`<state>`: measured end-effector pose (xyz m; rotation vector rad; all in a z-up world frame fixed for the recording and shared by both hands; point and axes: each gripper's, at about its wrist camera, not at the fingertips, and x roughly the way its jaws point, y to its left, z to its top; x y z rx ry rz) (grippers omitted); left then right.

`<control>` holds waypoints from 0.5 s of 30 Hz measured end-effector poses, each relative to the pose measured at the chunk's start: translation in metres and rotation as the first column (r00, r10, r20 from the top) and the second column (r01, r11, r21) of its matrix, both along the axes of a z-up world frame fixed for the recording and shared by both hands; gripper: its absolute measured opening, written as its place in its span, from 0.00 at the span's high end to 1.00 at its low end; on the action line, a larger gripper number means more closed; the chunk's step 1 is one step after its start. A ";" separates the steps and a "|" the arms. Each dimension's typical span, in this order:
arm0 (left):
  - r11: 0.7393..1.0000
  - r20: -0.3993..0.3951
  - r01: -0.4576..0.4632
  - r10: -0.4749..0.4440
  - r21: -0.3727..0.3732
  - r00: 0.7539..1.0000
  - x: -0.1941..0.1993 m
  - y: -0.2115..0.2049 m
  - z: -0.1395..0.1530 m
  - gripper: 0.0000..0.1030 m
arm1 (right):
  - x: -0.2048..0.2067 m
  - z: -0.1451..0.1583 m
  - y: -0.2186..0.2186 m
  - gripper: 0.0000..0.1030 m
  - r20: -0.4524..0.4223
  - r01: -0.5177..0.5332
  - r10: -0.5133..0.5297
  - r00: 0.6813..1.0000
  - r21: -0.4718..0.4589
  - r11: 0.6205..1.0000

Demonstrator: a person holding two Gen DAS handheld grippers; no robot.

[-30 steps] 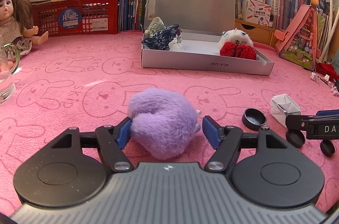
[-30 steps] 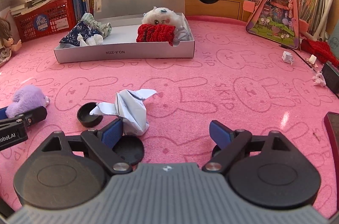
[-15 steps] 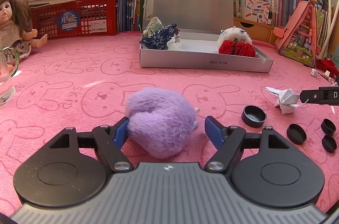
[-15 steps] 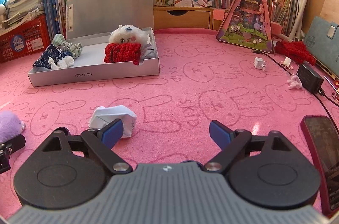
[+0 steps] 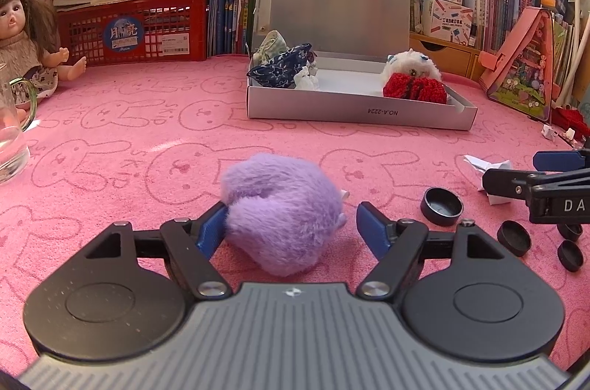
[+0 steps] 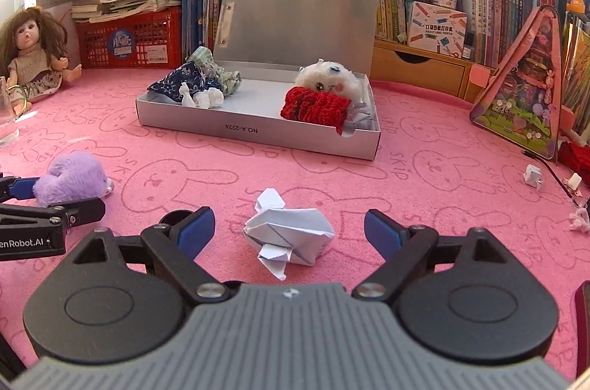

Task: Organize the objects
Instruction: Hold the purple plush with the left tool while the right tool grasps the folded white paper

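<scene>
Purple plush toy [image 5: 282, 216] between released left gripper [image 5: 291, 224] fingers, touching only the left one.

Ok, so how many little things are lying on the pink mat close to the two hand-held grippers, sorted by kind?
Purple fluffy toy: 1
Folded white paper: 1
Black caps: 4
Total: 6

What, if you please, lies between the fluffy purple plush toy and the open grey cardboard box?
Only bare pink rabbit-print cloth lies between the fluffy purple plush toy and the open grey cardboard box; the left wrist view shows it.
</scene>
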<state>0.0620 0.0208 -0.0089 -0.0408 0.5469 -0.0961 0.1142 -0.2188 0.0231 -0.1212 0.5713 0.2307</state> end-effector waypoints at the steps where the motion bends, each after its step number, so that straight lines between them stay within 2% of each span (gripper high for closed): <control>1: 1.000 0.000 0.000 0.000 -0.001 1.000 0.000 0.000 0.000 0.24 | 0.003 -0.001 -0.001 0.11 -0.009 -0.003 0.003 1.000 0.003 1.000; 9: 1.000 -0.008 0.004 -0.004 -0.003 1.000 0.003 -0.002 0.000 0.24 | 0.017 -0.009 -0.012 0.18 -0.094 0.028 -0.019 0.995 0.098 0.995; 12: 1.000 -0.007 0.000 0.000 0.002 1.000 0.003 -0.003 0.000 0.24 | 0.016 -0.011 -0.010 0.25 -0.101 0.034 -0.024 0.995 0.099 0.994; 14: 1.000 -0.003 -0.006 0.006 0.003 1.000 0.003 -0.003 0.001 0.32 | 0.015 -0.010 -0.008 0.34 -0.102 0.034 -0.024 0.995 0.094 0.995; 15: 1.000 -0.002 -0.007 0.007 0.002 1.000 0.003 -0.003 0.002 0.42 | 0.015 -0.009 -0.007 0.35 -0.099 0.034 -0.025 0.995 0.093 0.995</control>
